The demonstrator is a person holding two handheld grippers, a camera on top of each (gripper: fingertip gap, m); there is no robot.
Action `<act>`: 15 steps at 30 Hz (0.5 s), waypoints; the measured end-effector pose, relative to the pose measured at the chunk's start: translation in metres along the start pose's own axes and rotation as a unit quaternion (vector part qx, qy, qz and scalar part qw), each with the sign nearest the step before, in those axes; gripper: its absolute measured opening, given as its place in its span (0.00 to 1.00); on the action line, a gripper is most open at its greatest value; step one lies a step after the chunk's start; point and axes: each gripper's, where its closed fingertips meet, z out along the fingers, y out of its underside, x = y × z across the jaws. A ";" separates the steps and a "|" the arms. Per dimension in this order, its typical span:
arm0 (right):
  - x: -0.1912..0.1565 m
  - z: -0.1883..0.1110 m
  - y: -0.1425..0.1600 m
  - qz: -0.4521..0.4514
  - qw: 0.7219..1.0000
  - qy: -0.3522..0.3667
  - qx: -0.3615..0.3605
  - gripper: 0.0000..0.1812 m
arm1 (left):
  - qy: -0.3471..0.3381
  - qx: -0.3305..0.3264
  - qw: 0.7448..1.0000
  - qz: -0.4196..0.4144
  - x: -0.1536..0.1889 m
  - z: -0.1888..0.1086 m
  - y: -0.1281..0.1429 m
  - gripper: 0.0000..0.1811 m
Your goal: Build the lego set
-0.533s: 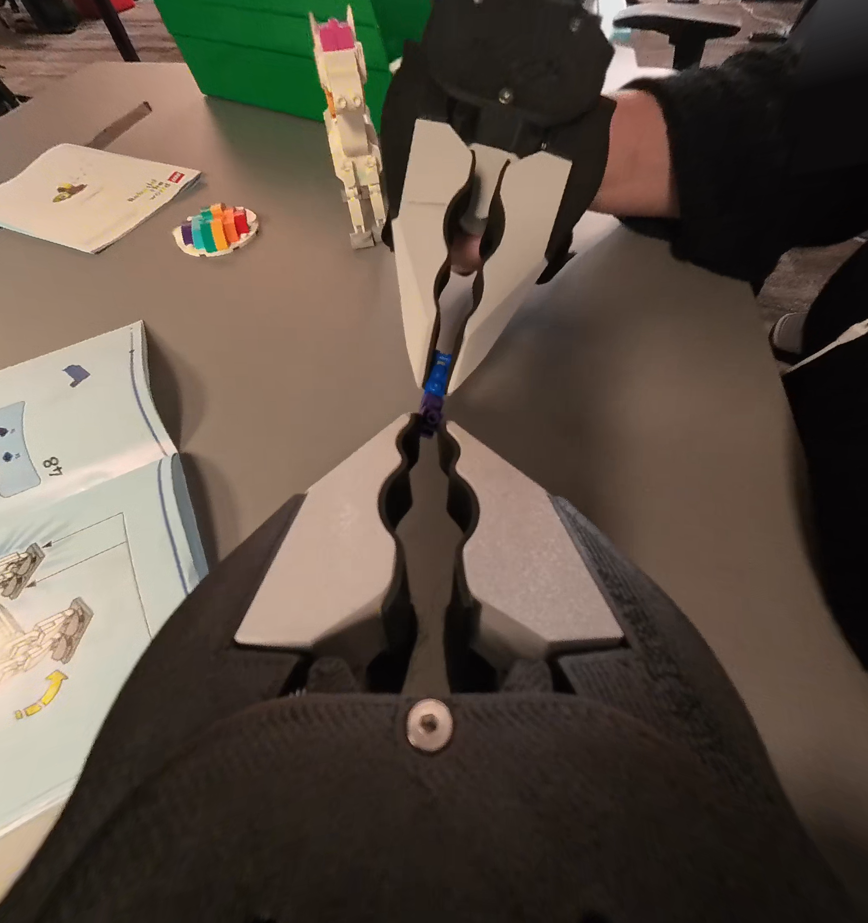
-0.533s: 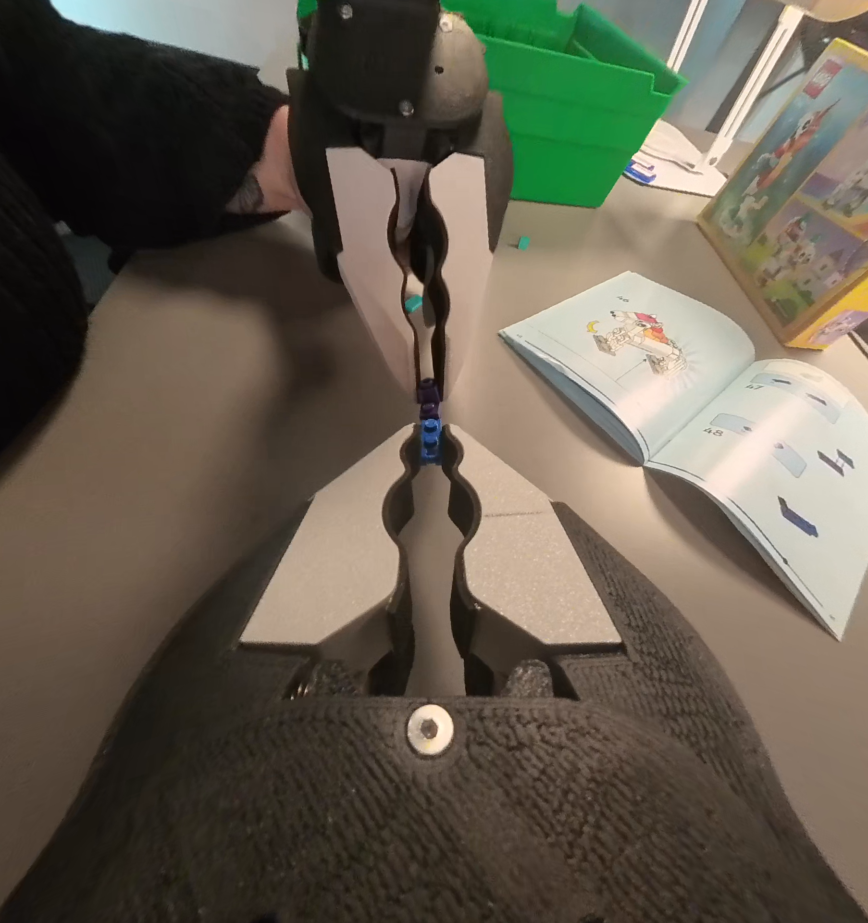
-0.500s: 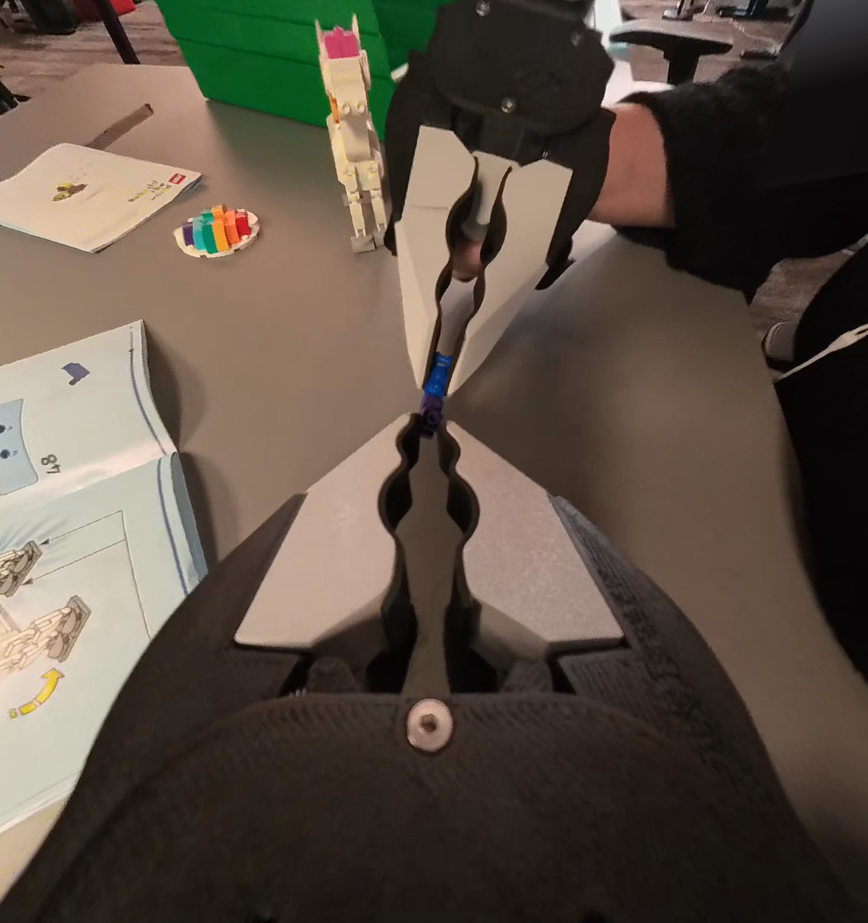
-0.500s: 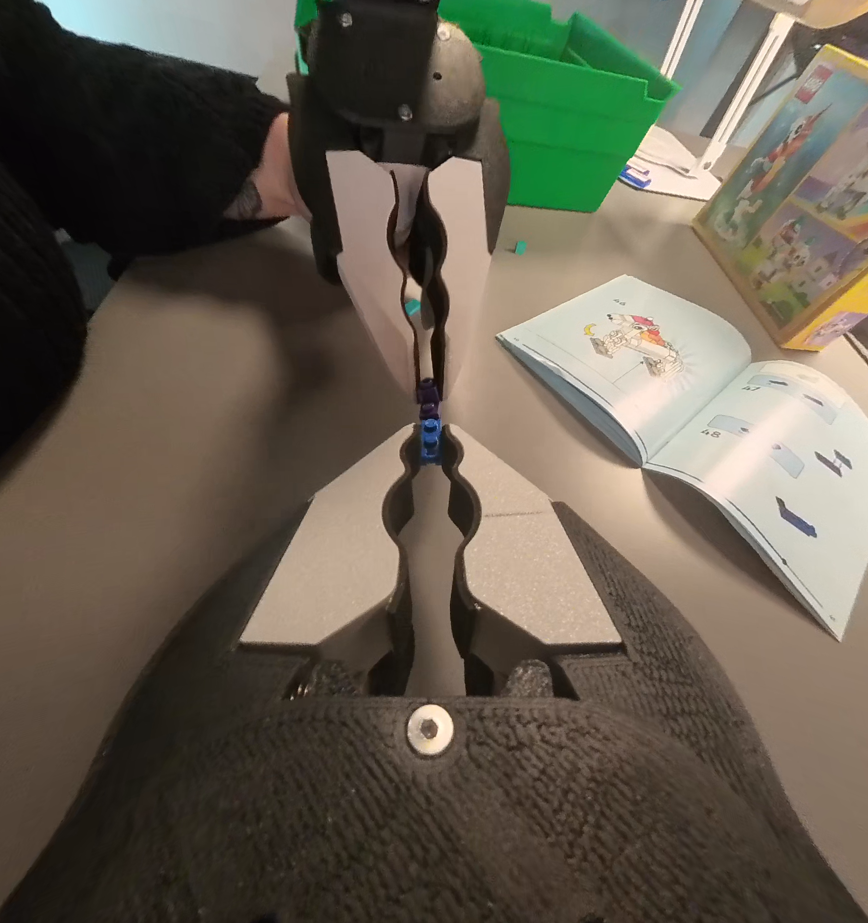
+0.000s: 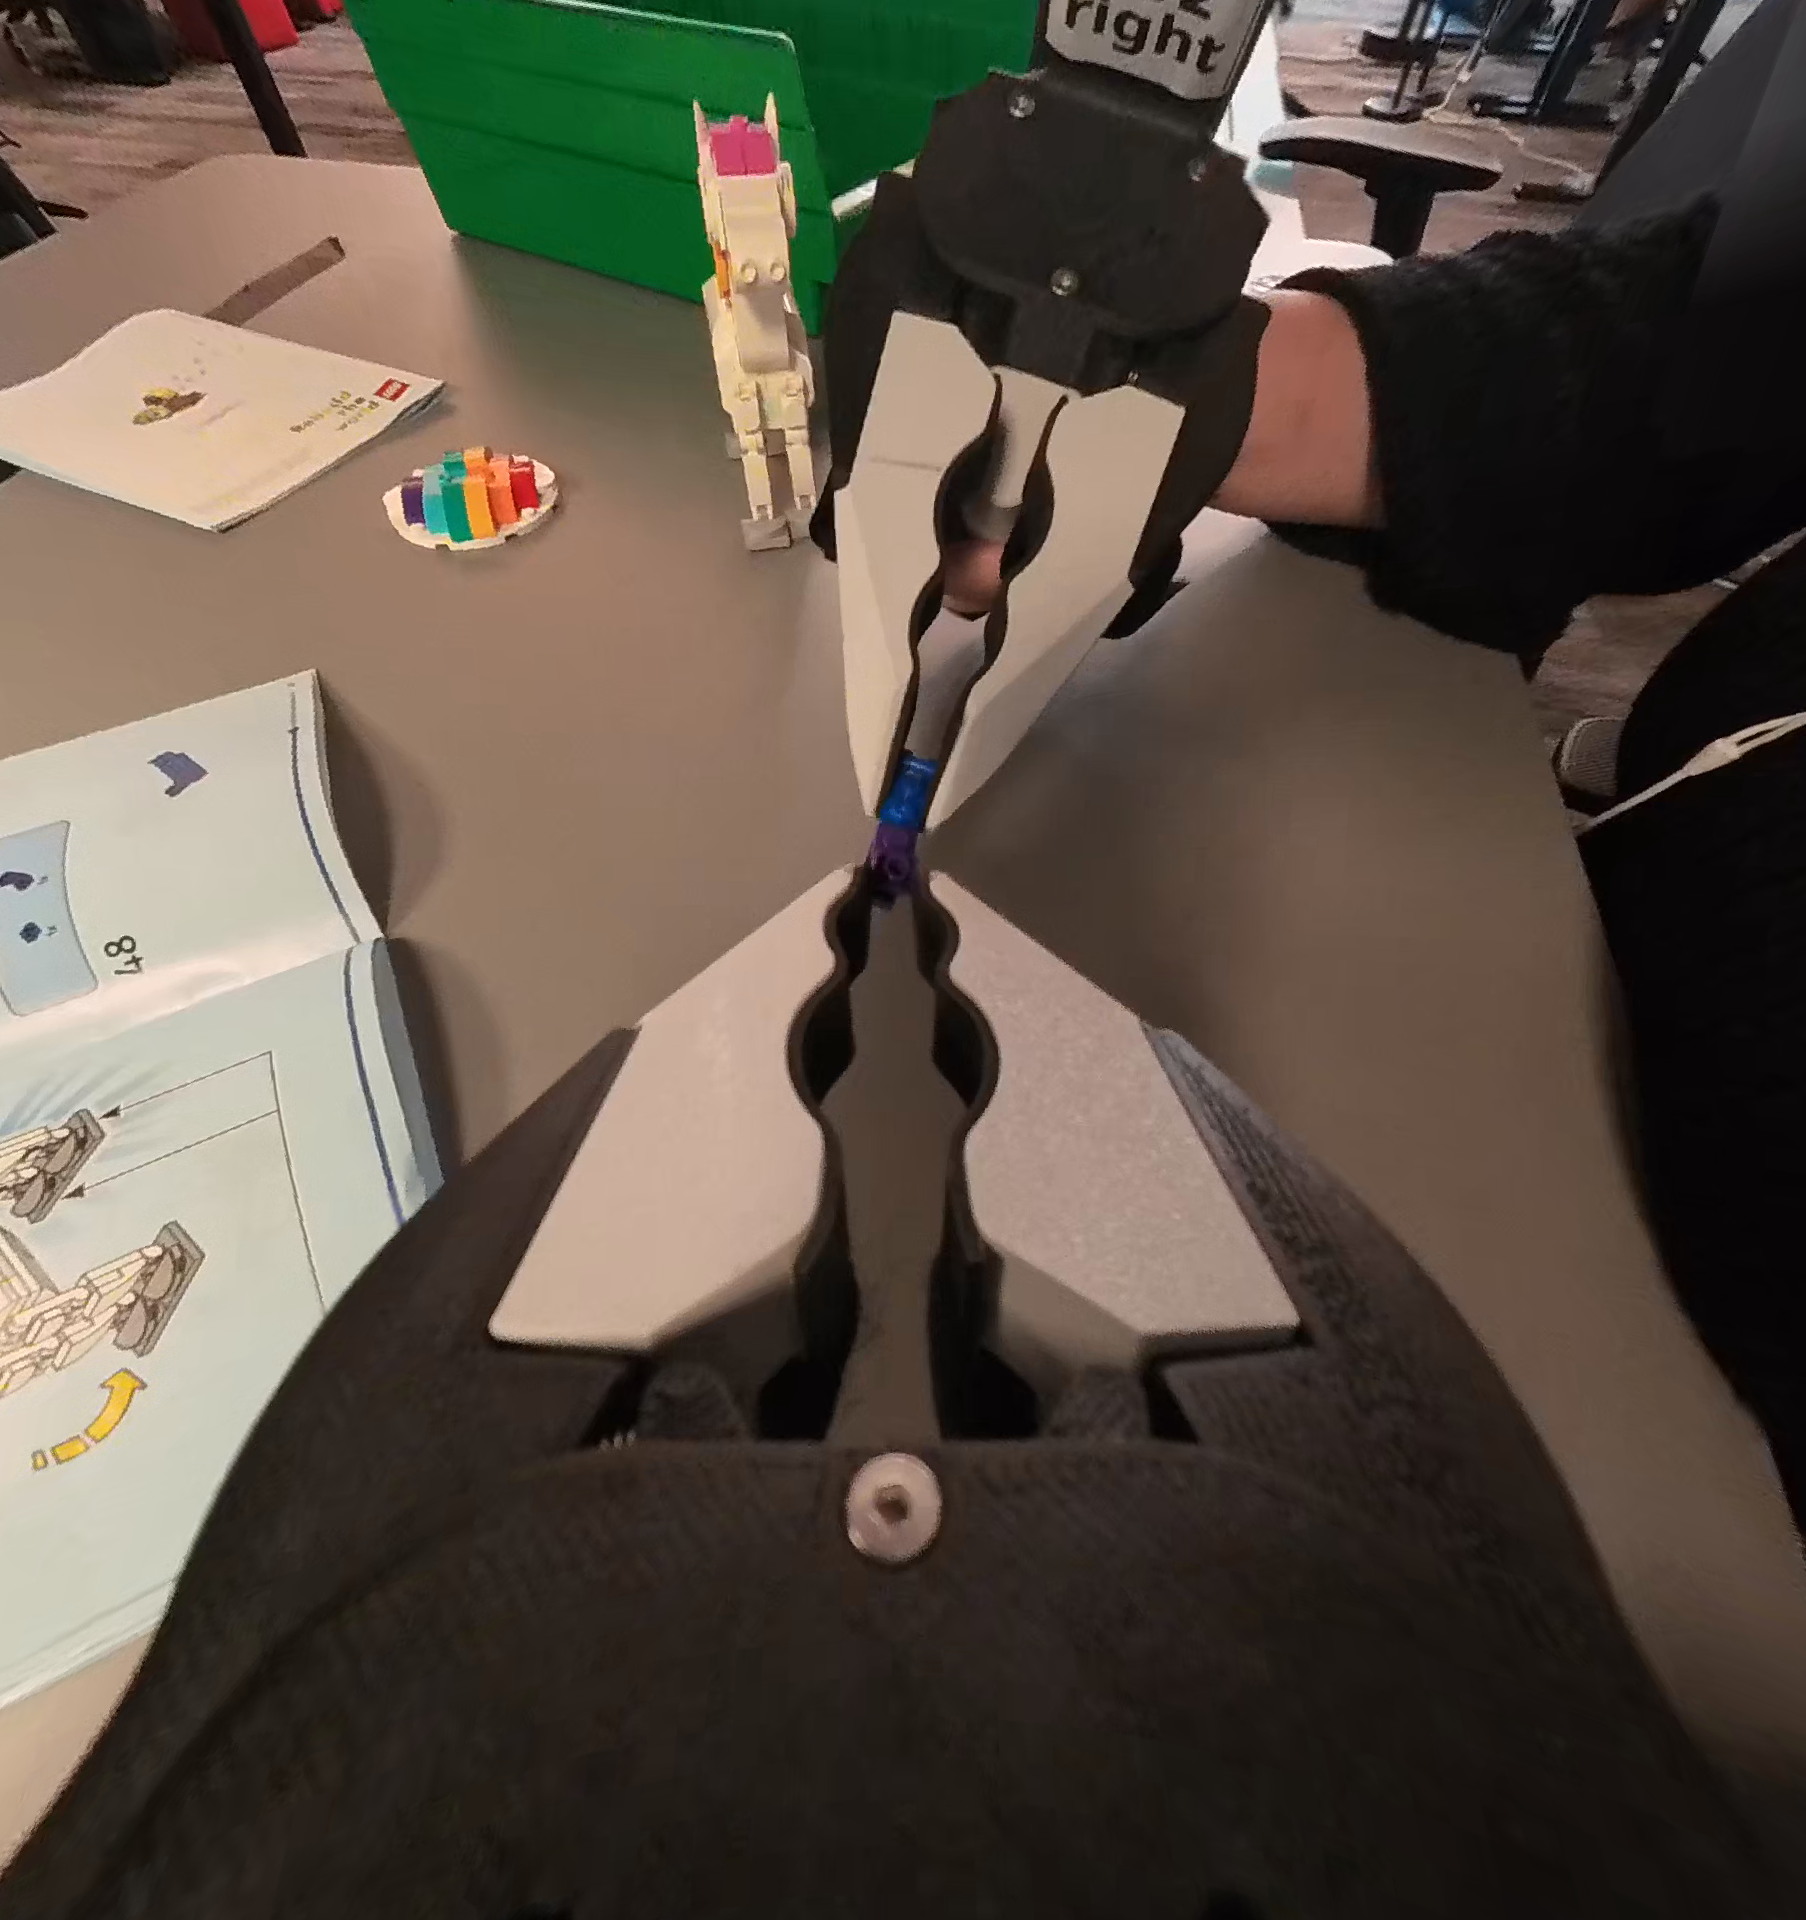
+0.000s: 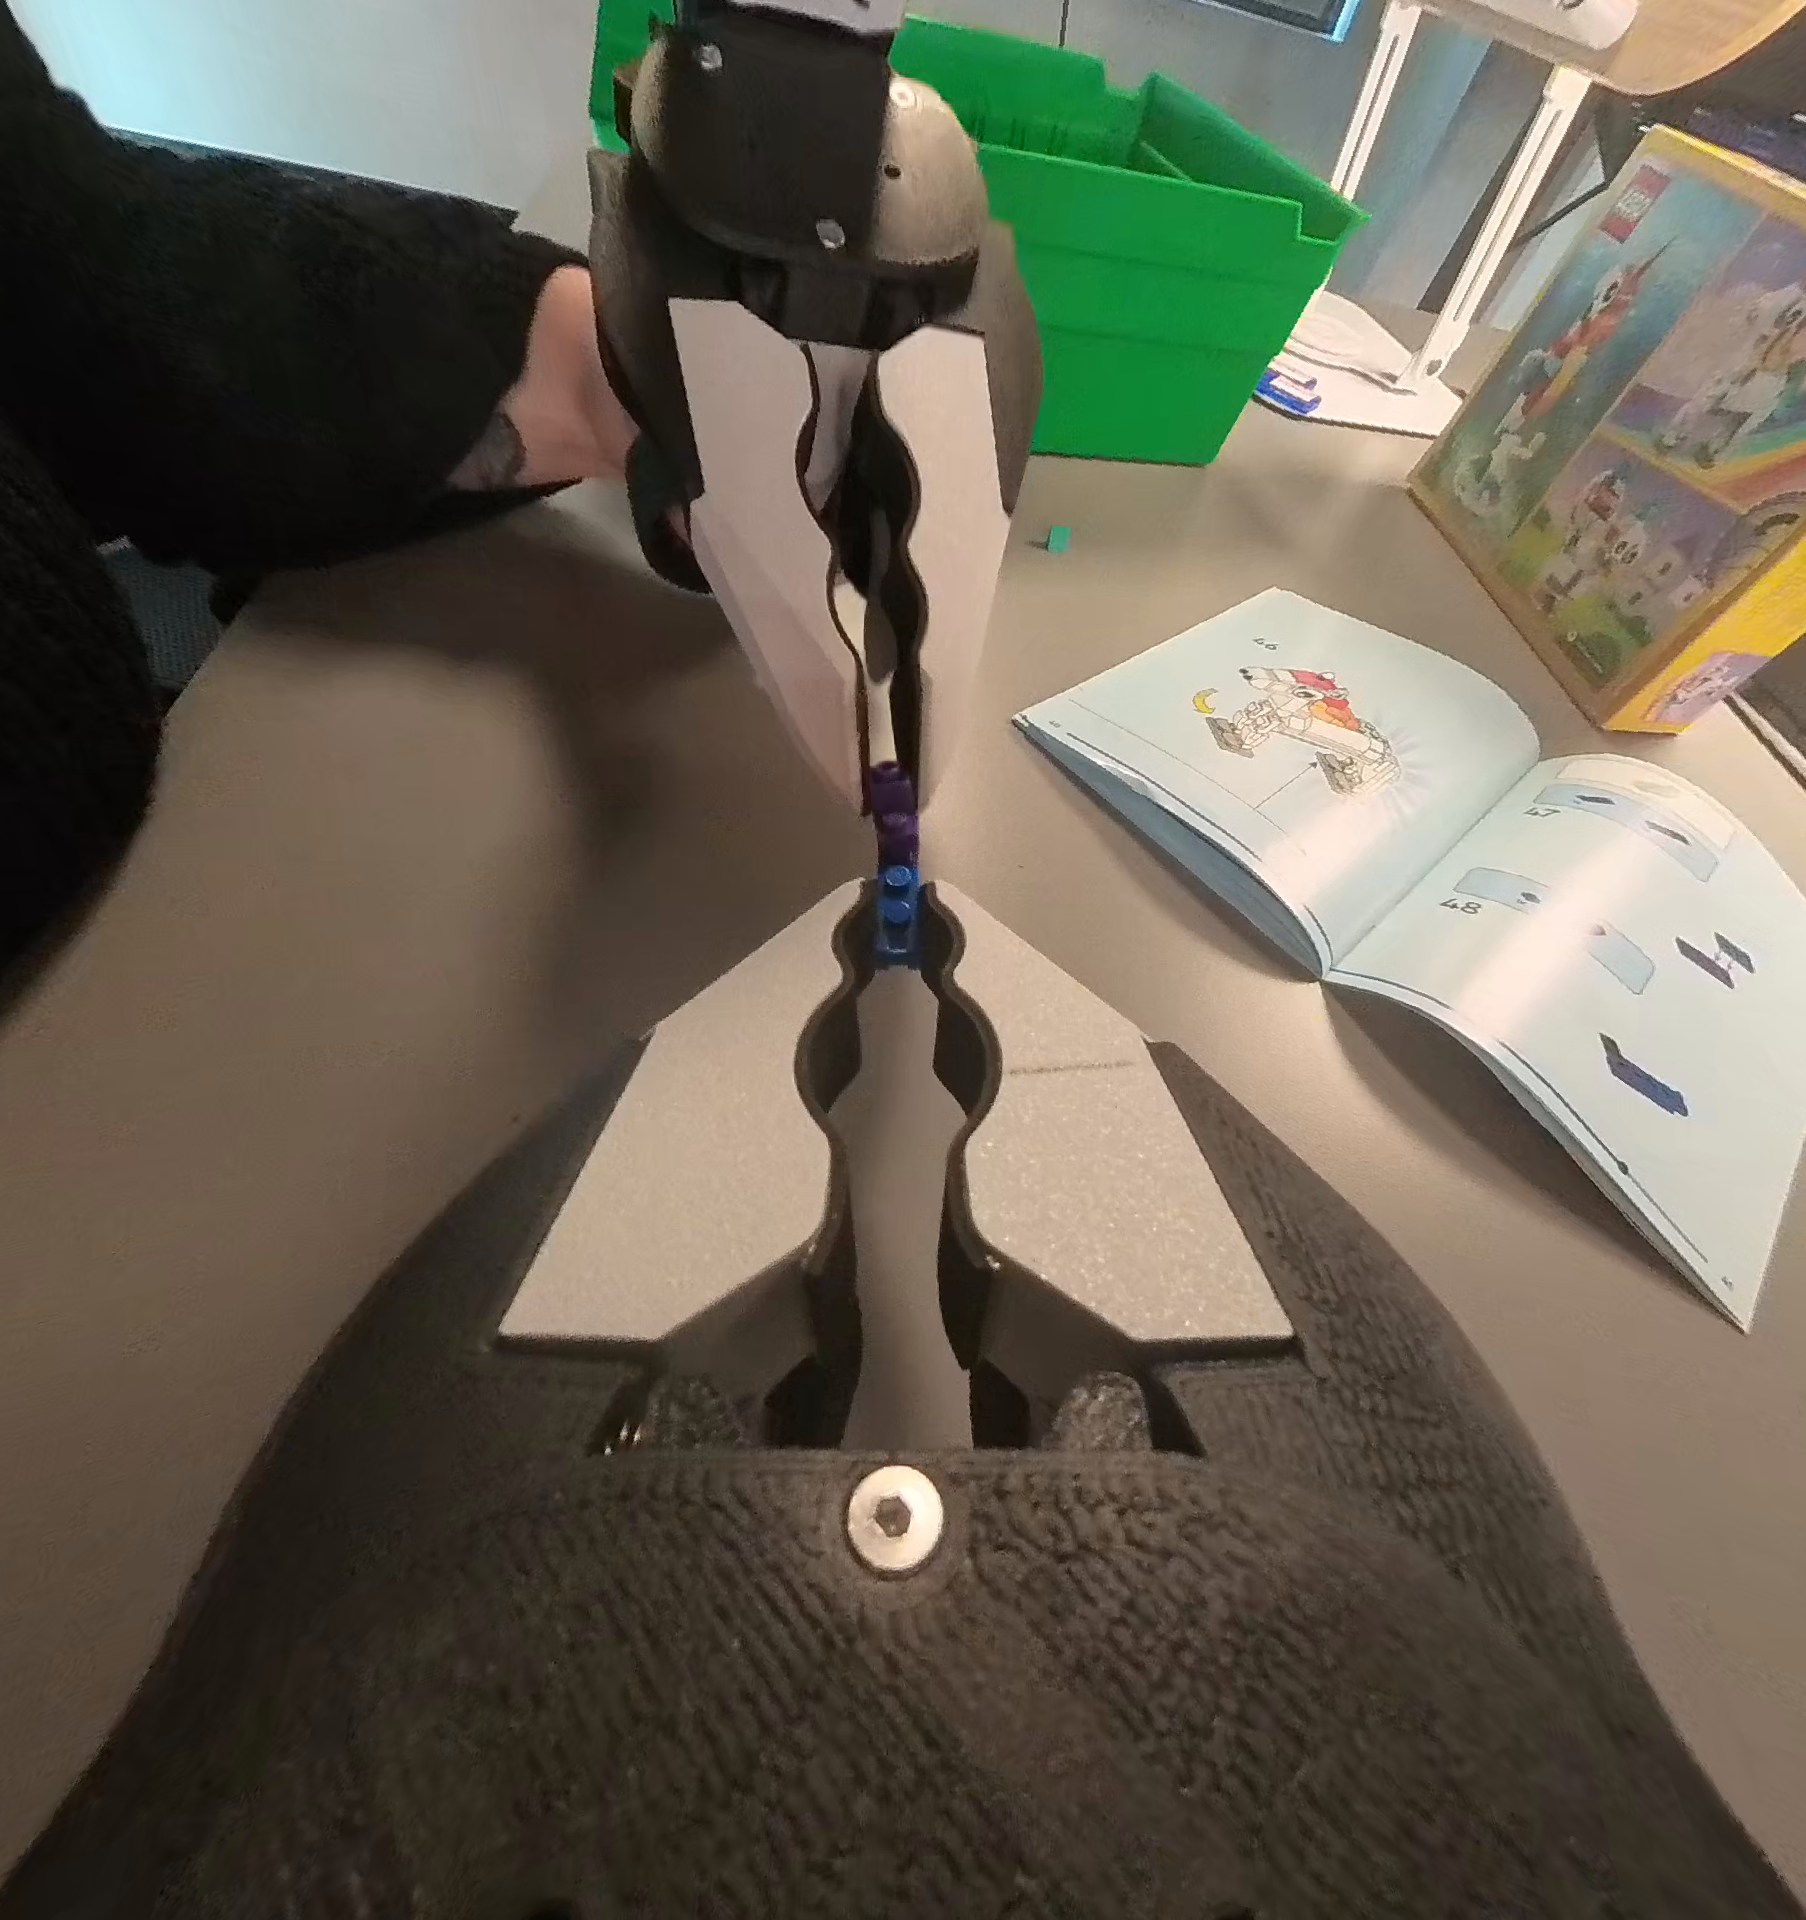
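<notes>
My left gripper is shut on a small purple brick. My right gripper is shut on a small blue brick. The two grippers meet tip to tip above the grey table, and the purple brick touches the blue brick end to end. The right gripper faces me in the left wrist view, and the left gripper faces me in the right wrist view. A white unicorn model with a pink mane stands at the back.
An open instruction booklet lies on the table. A closed booklet and a round white plate of rainbow bricks lie at the far left. A green bin, the set's box and a loose teal brick stand behind. The grippers are tip to tip, or close to it.
Both grippers stay tip to tip with the bricks joined; the pair has shifted slightly and the facing gripper sits a little higher in each view.
</notes>
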 end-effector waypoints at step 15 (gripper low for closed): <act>-0.008 0.005 0.006 -0.025 0.999 -0.014 -0.015 0.03 | 0.010 -0.040 0.999 0.028 0.005 0.004 0.013 0.04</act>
